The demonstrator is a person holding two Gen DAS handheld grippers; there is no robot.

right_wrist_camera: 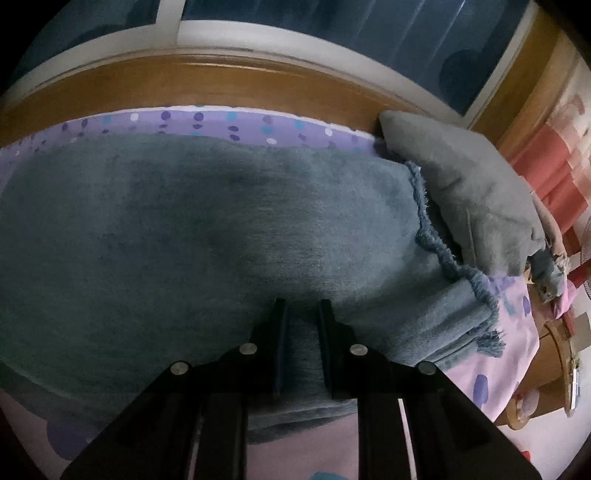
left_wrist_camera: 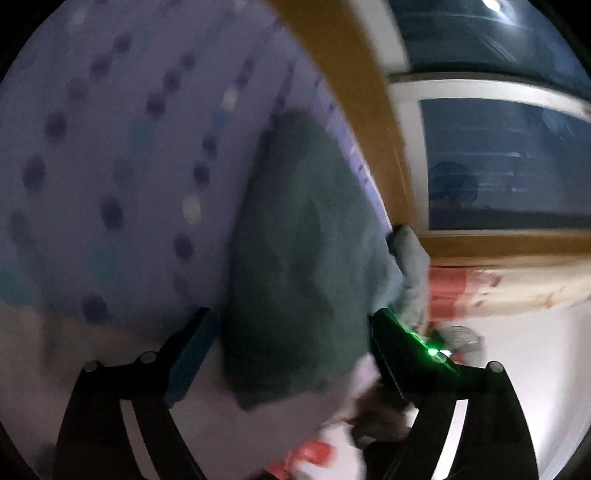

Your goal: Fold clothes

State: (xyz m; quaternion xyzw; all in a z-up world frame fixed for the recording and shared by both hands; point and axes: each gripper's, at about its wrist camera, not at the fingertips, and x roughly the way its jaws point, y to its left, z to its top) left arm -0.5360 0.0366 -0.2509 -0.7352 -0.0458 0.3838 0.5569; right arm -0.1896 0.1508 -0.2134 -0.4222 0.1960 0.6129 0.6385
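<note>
A blue denim garment [right_wrist_camera: 221, 221] with a frayed hem [right_wrist_camera: 443, 258] lies spread on a purple dotted bedsheet [right_wrist_camera: 221, 122]. My right gripper [right_wrist_camera: 301, 306] points down at its near edge, the jaws narrow and pinching a fold of the denim between the pads. The left wrist view is blurred. There the same denim garment [left_wrist_camera: 295, 240] is a dark teal patch on the bedsheet [left_wrist_camera: 110, 166]. My left gripper [left_wrist_camera: 291, 325] stands open, one finger on each side of the garment's near end, and grips nothing.
A grey pillow [right_wrist_camera: 461, 192] leans on the wooden bed frame [right_wrist_camera: 221, 85] just right of the garment's hem, under a dark window [right_wrist_camera: 332, 29]. Red and pink patterned cloth [right_wrist_camera: 546, 166] hangs at the far right. A round wooden object [right_wrist_camera: 557, 362] stands beside the bed.
</note>
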